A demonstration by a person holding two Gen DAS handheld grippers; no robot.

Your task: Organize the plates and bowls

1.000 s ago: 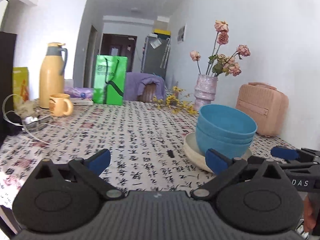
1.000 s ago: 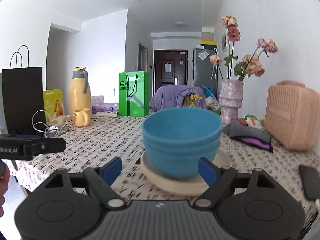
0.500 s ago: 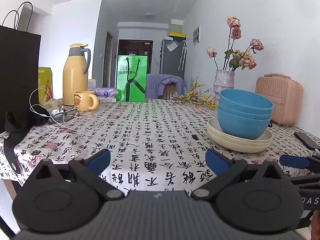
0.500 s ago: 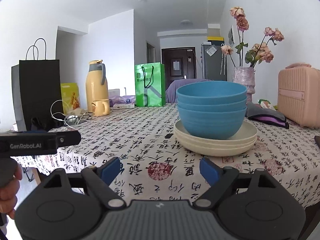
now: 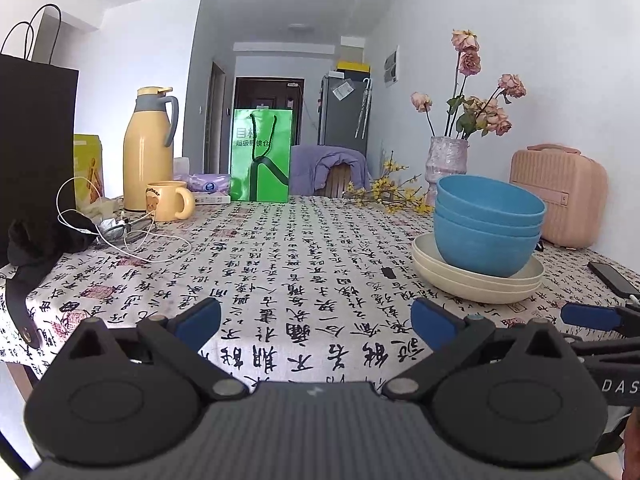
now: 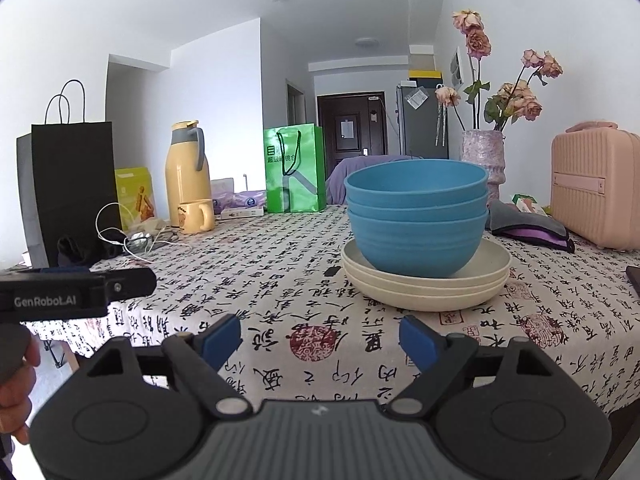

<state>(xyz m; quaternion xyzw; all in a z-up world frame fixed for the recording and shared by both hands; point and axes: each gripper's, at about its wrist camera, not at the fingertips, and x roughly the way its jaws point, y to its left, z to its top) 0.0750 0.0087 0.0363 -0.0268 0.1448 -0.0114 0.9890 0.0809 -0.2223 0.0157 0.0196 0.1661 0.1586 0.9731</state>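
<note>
One calligraphy-print tablecloth [image 5: 280, 280], white walls [image 6: 200, 80]

Both grippers shared one build — matte black plastic, a ribbed grey centre block, two round discs, silver pivot pins and blue pads [image 6: 416, 342] on the fingertips. The left gripper [image 5: 316, 322] carried white "GenRobot.AI" lettering on its side — seen from the right wrist.

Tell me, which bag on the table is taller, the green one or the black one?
The black paper bag at the table's left edge is taller than the green bag standing farther back.
</note>
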